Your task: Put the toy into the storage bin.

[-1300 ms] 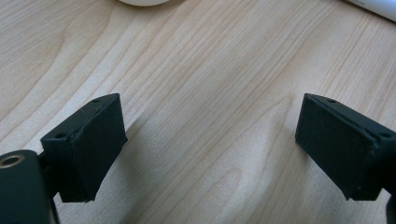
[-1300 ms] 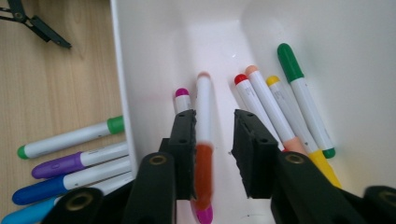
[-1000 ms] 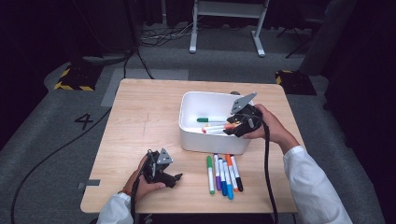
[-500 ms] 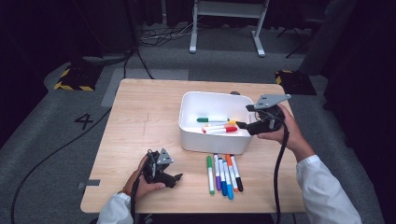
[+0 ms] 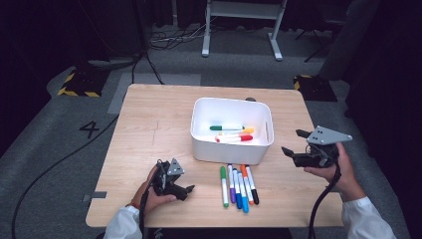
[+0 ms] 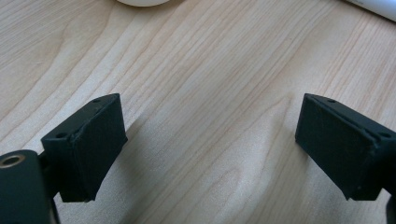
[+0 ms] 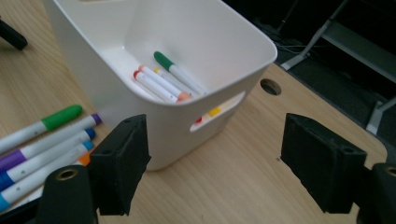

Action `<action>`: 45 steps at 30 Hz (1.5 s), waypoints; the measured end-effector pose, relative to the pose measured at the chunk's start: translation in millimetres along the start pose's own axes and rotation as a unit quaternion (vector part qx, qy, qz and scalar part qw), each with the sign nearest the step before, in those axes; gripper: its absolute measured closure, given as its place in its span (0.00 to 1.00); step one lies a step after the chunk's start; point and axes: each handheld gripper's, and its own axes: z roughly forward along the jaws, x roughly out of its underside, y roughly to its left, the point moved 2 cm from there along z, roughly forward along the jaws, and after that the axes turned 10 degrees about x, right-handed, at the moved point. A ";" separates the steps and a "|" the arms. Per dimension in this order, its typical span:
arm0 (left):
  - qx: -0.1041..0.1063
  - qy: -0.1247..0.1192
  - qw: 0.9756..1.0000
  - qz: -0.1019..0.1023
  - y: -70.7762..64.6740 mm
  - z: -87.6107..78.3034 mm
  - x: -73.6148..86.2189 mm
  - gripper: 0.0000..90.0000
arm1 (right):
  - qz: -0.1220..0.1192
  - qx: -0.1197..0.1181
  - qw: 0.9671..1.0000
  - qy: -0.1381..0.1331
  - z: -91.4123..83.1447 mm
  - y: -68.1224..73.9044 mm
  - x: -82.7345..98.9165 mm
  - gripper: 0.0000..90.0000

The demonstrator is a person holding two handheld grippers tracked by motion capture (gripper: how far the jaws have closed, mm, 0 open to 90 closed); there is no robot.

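Markers (image 5: 239, 183) were laid lengthwise between the grippers.
The empty, spread right gripper (image 5: 294, 143) was nearer; the left gripper (image 5: 188, 191) was spread too.

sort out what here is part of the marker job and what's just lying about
Part of the job:
bin
markers in the bin
markers on the table
right gripper, open, empty
left gripper, open, empty

Just lying about:
cables on the floor
metal stand
table hole
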 end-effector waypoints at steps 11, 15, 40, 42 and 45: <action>0.000 0.000 1.000 -0.001 -0.2 0.0 0.1 0.10 | 0.044 -0.046 0.998 0.023 -3.7 32.6 62.4 0.27; 0.000 0.000 1.000 -0.001 -0.2 0.0 0.1 0.10 | 0.047 -0.081 0.995 0.028 3.0 53.5 76.1 0.28; 0.000 0.000 1.000 -0.001 -0.1 0.0 0.1 0.10 | 0.029 -0.150 0.987 0.057 49.9 114.3 83.6 0.32; 0.000 0.000 1.000 -0.001 -0.2 0.0 0.1 0.10 | 0.028 -0.147 0.987 0.063 51.4 113.9 85.3 0.32; -0.001 0.000 1.000 -0.001 -0.2 0.0 0.1 0.10 | 0.026 -0.142 0.987 0.068 53.1 114.1 87.9 0.33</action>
